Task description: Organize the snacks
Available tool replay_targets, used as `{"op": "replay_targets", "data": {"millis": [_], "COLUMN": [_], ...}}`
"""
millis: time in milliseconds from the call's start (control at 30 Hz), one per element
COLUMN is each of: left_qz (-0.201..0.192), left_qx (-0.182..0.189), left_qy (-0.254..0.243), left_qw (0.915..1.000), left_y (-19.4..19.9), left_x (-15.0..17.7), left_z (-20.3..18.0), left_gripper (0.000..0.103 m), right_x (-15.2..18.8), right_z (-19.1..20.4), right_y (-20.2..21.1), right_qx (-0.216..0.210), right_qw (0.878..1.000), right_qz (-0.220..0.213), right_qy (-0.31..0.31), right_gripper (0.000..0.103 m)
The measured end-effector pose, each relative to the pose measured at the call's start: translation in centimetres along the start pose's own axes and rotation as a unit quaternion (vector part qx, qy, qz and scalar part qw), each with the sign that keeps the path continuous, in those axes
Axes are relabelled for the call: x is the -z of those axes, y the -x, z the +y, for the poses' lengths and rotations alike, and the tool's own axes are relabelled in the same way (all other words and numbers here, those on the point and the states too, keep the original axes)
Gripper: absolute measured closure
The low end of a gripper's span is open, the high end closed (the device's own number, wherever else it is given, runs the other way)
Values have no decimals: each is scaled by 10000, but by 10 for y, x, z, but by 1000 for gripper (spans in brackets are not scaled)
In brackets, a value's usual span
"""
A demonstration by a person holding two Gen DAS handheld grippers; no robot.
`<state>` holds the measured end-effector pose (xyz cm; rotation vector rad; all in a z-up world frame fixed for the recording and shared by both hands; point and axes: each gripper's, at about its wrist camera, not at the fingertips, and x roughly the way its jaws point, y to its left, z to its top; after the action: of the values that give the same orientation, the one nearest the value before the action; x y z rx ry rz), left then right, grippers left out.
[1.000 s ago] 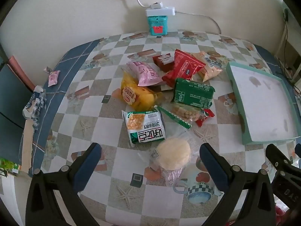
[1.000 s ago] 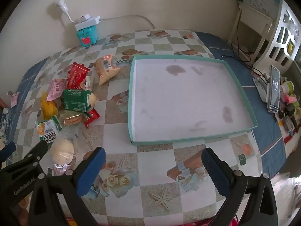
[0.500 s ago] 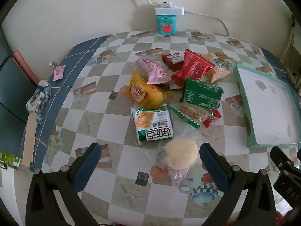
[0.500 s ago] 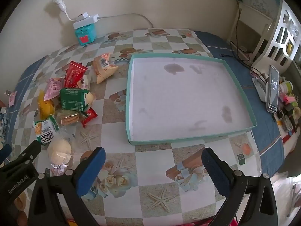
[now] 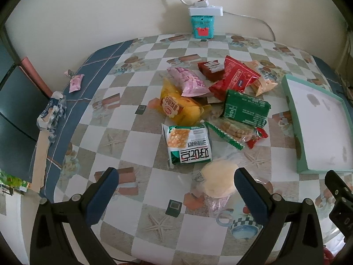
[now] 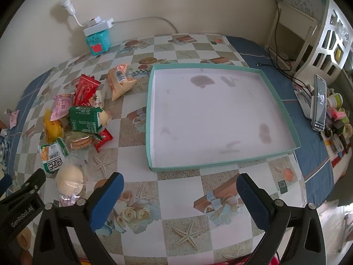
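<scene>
Holding nothing, both grippers (image 5: 176,181) (image 6: 179,183) gape wide; teal tray (image 6: 284,114) empty w/ snacks (image 6: 83,119) piled beside.

A teal box (image 5: 201,27) (power strip (image 5: 205,10) on top) stands against the wall.

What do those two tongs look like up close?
Both the left tongs and the right tongs are black plastic clamps with silver rivets and two fingers tipped with dark blue textured pads. The left one bears white "GenRobot.AI" lettering, seen from the right camera. No cables or sleeves show.
</scene>
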<state>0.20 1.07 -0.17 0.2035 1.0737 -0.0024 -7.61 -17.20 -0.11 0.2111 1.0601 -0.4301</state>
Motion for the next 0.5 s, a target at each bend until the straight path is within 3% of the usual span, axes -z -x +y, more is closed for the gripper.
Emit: {"op": "replay_targets", "data": {"millis": [500], "left_qz": [12], "left_qx": [-15], "left_qy": [8], "left_qw": [10000], "left_y": [-1], "left_x": [1], "left_z": [1], "left_gripper": [0], "right_x": [-2], "right_z": [1], "right_y": [1], "right_qx": [-50], "right_qw": [10000], "right_qz": [-73], "right_qy": [47], "right_gripper": [0]}}
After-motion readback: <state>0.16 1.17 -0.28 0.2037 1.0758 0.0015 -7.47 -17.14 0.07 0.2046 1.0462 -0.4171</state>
